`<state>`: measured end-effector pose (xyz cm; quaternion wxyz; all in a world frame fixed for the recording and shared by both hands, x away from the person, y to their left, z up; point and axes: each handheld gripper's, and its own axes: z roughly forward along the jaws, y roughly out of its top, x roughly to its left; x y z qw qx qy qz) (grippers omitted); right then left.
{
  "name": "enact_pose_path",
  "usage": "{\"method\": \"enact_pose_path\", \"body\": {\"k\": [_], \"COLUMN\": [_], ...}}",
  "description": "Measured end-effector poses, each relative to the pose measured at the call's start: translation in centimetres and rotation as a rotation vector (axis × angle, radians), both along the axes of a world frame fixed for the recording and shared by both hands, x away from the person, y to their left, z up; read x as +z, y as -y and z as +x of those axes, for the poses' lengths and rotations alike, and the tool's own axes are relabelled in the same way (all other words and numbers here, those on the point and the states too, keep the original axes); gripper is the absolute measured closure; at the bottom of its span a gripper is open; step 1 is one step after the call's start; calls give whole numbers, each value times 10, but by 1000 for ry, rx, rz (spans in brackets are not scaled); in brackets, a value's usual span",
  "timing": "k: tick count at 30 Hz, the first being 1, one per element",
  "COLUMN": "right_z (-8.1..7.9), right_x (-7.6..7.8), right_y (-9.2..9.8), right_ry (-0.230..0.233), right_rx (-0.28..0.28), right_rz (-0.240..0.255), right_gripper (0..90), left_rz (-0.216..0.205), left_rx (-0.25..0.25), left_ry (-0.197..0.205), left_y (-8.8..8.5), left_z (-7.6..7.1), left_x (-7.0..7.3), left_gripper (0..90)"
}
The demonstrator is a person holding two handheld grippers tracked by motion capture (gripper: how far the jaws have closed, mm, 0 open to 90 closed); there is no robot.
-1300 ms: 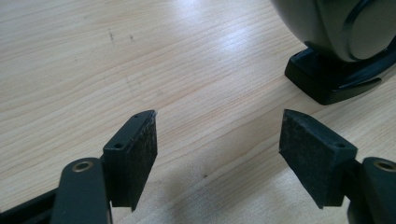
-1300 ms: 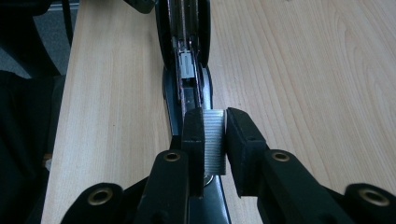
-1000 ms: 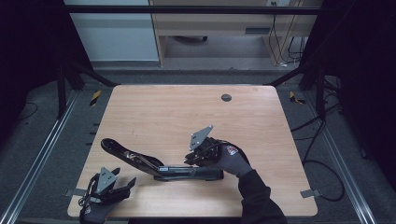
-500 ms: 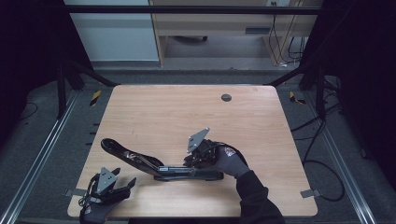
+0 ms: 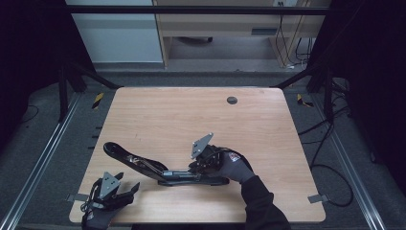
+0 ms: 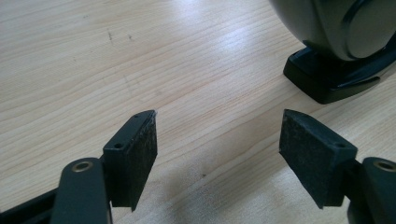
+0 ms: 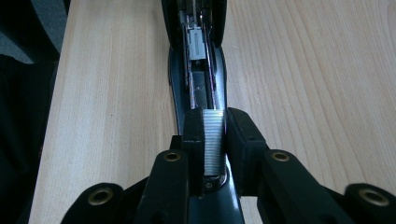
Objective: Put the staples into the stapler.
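A black stapler [image 5: 143, 165] lies swung open on the wooden table [image 5: 191, 120], its long arm reaching left and its base near the front. My right gripper [image 5: 197, 166] hovers over the base end. In the right gripper view, the right gripper [image 7: 215, 119] is shut on a silvery ribbed strip of staples [image 7: 213, 140], held just above the stapler's open channel [image 7: 198, 79], where a grey pusher sits. My left gripper [image 5: 125, 183] rests at the front left corner. Its jaws [image 6: 217, 135] stand open with bare wood between them, and the stapler's rounded end [image 6: 336, 28] lies ahead to the right.
A small round dark grommet [image 5: 232, 100] sits in the table near its far edge. Metal rails [image 5: 43, 158] run along both sides of the table, with cables [image 5: 330, 167] on the floor to the right. A cabinet [image 5: 220, 24] stands beyond the far edge.
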<state>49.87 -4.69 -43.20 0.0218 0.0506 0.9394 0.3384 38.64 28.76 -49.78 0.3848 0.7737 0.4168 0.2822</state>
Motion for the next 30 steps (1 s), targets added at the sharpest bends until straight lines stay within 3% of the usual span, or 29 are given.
{"method": "enact_pose_path", "body": {"k": [30], "right_z": [0], "right_x": [-6], "right_y": [-5], "right_ry": [-7], "right_rx": [25], "right_rz": [-12], "right_gripper": [781], "left_rz": [1], "left_rx": [0], "left_ry": [0], "left_y": [0], "left_z": [0], "left_x": [0], "left_gripper": [272]}}
